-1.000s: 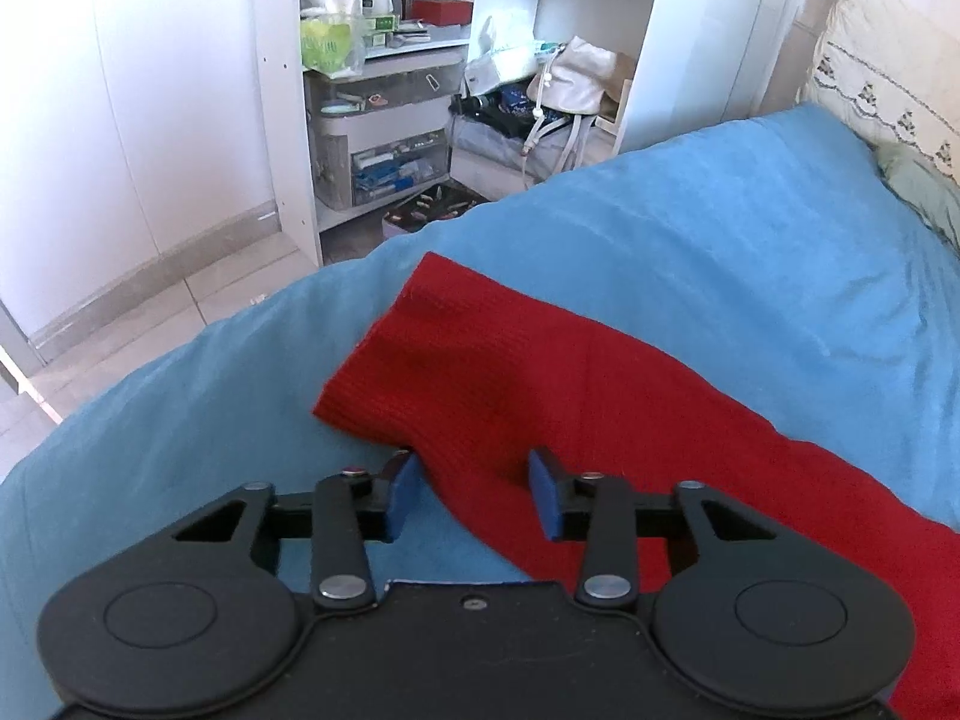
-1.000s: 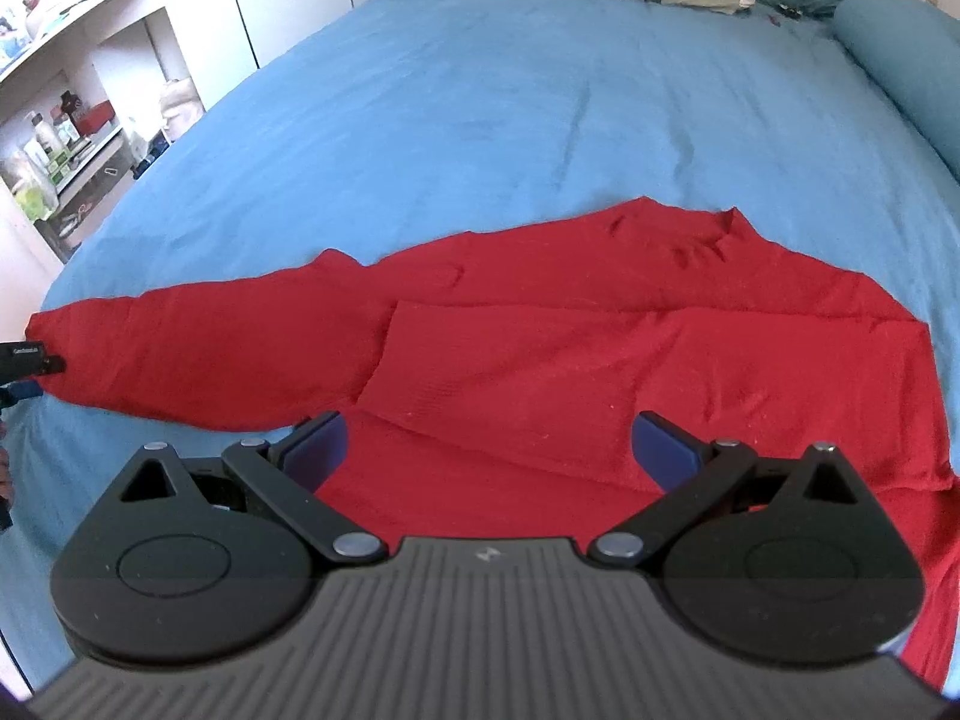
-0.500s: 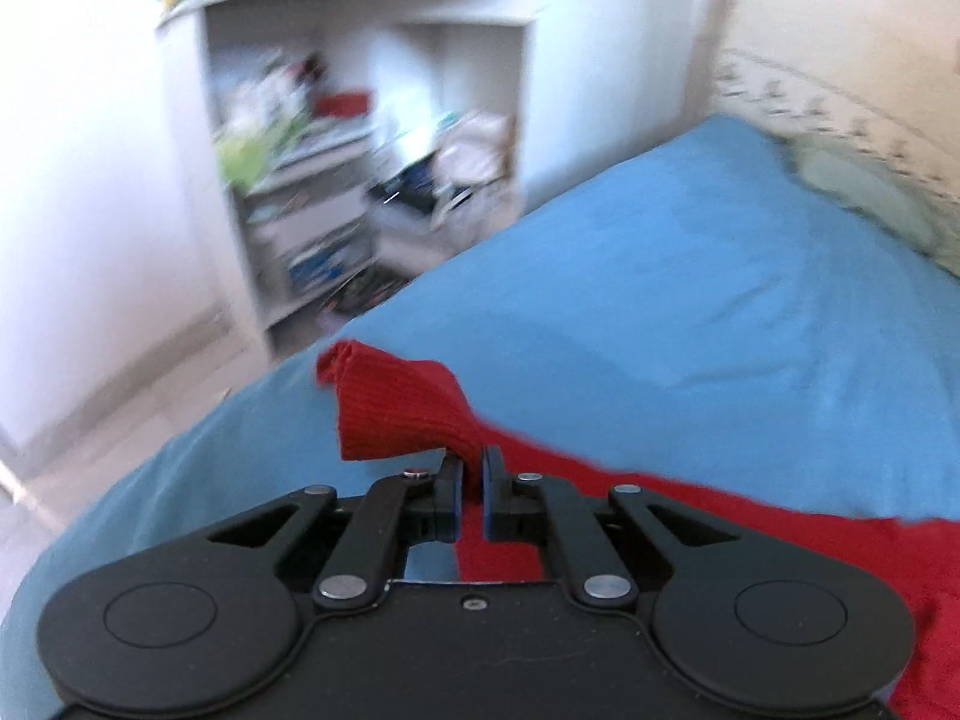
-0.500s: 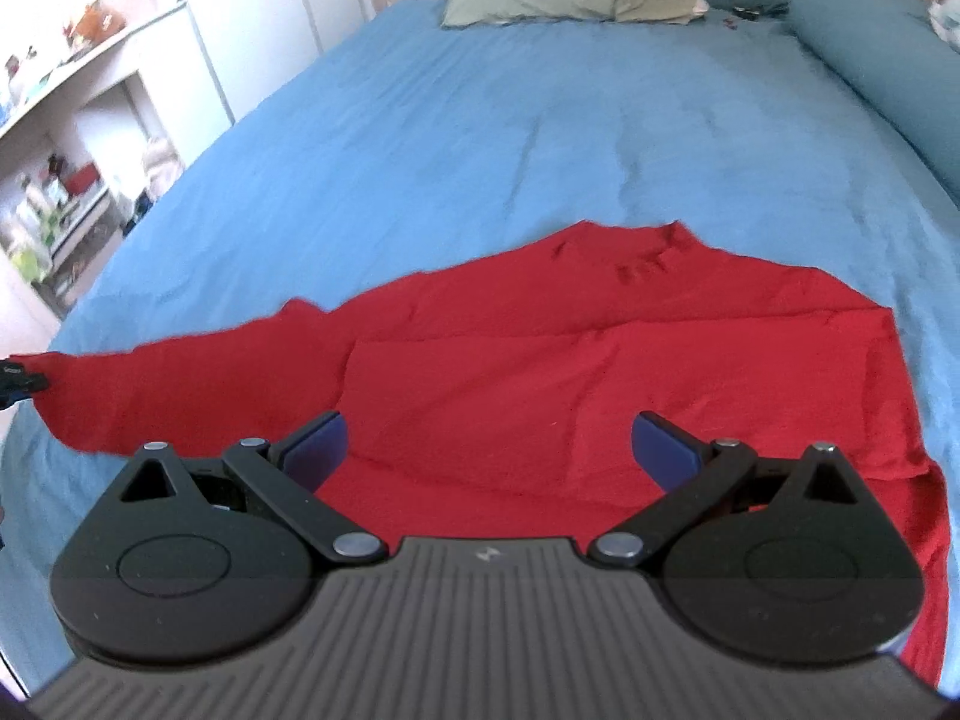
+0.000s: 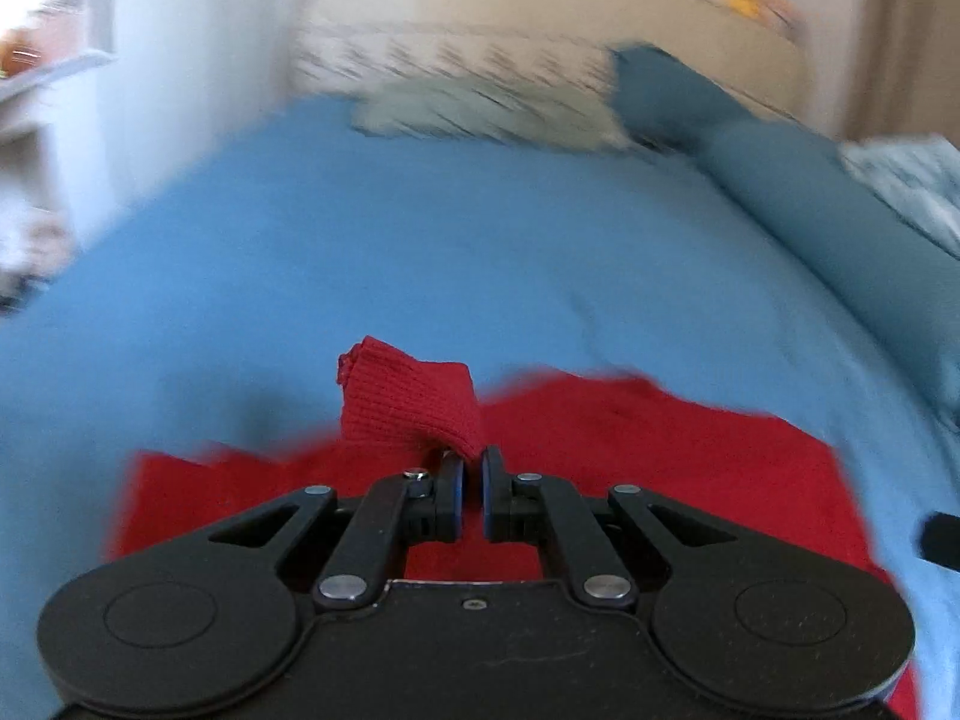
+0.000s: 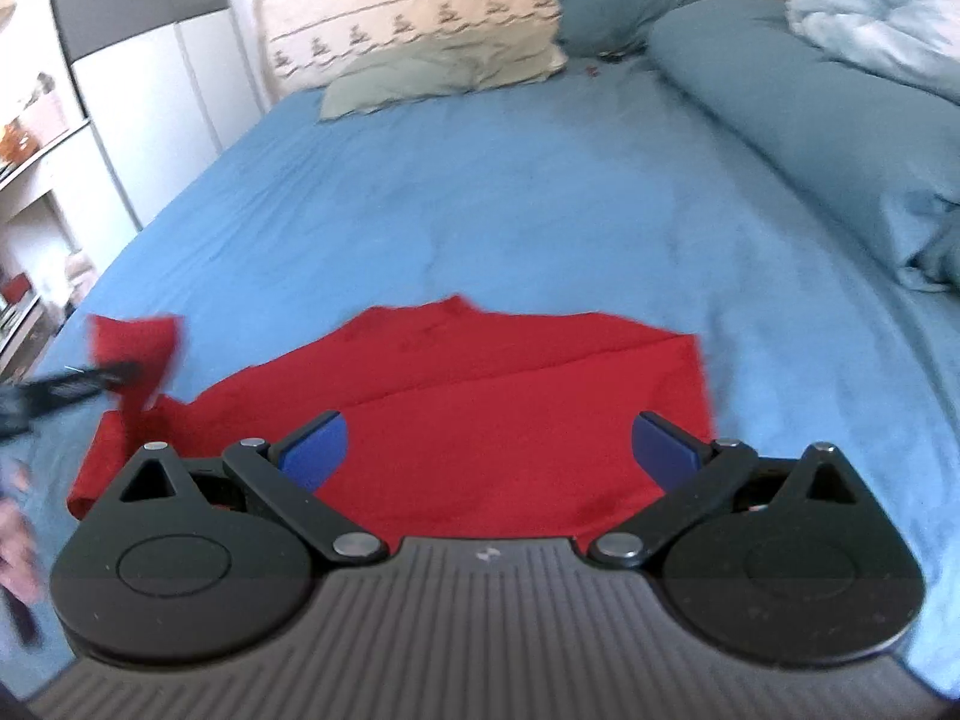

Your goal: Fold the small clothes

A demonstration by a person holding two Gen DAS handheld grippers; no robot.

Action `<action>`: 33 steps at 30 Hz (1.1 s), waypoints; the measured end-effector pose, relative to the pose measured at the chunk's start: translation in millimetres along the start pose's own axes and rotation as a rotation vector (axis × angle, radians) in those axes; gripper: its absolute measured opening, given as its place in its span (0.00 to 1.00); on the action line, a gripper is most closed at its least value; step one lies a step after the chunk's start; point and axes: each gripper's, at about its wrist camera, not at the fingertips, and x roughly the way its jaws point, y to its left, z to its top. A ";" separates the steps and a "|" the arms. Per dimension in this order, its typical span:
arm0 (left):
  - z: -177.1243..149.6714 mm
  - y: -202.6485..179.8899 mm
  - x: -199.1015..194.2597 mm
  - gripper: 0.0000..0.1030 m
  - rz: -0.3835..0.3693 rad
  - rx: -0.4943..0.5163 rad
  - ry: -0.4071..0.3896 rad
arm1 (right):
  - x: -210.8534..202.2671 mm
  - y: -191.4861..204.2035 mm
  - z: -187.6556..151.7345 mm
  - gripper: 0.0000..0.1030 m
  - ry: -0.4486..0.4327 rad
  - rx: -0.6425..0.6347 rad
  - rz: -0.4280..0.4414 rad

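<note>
While the left gripper [image 5: 470,468] pinches the red sleeve [image 5: 408,405], the right gripper [image 6: 489,450] (its own view only) gapes empty

The left gripper [image 5: 471,468] points forward and downward, its two black fingers [image 5: 450,495] drawn together until only a thin slit stays between the blue pads. A bunched red knit cuff [image 5: 411,408] is pinched at the tips and stands up just beyond them. From the right wrist view this gripper shows as a blurred dark bar [image 6: 72,387] far off to the left of the right fingers. The right gripper [image 6: 489,447] also tilts downward, its fingers [image 6: 315,450] spread wide with nothing between the pads. A blurred hand [image 6: 15,546] shows at the left edge of that view.
</note>
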 end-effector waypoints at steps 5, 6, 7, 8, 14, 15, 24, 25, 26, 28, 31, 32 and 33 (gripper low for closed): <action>-42.2 -91.7 63.1 0.05 -0.088 0.115 0.167 | 13.5 -47.7 -9.0 1.00 0.042 0.014 -0.028; -48.6 -99.4 71.2 0.06 -0.085 0.132 0.188 | 16.5 -55.8 -10.8 1.00 0.054 0.009 -0.033; -53.6 -104.5 76.7 0.06 -0.075 0.145 0.199 | 19.6 -62.0 -11.7 1.00 0.065 0.006 -0.032; -56.1 -106.1 78.7 0.07 -0.064 0.160 0.191 | 22.1 -67.1 -12.2 1.00 0.073 0.006 -0.026; -54.5 -80.5 47.3 0.62 -0.076 0.215 0.159 | 35.7 -80.4 -9.6 1.00 0.096 0.011 0.026; -54.2 -71.1 40.0 0.62 -0.056 0.223 0.150 | 37.6 -76.5 -7.8 1.00 0.100 -0.003 0.040; -49.7 38.7 14.8 0.62 0.200 0.203 0.147 | 108.8 17.8 -15.1 1.00 0.189 -0.241 0.152; -51.1 50.6 13.6 0.62 0.218 0.191 0.143 | 117.9 28.5 -17.4 1.00 0.187 -0.257 0.144; -52.6 58.6 14.3 0.62 0.232 0.180 0.142 | 125.8 36.6 -19.2 1.00 0.187 -0.260 0.145; -53.3 73.4 17.2 0.62 0.267 0.153 0.144 | 141.6 45.5 -20.3 0.96 0.208 -0.242 0.147; -55.4 88.4 15.2 0.62 0.291 0.084 0.145 | 153.9 34.6 -16.8 0.79 0.237 -0.145 0.075; -57.1 92.2 12.3 0.62 0.291 0.062 0.144 | 151.5 24.8 -15.0 0.79 0.231 -0.087 0.064; -56.4 94.6 13.0 0.62 0.287 0.046 0.144 | 147.4 16.0 -14.3 0.79 0.227 -0.043 0.057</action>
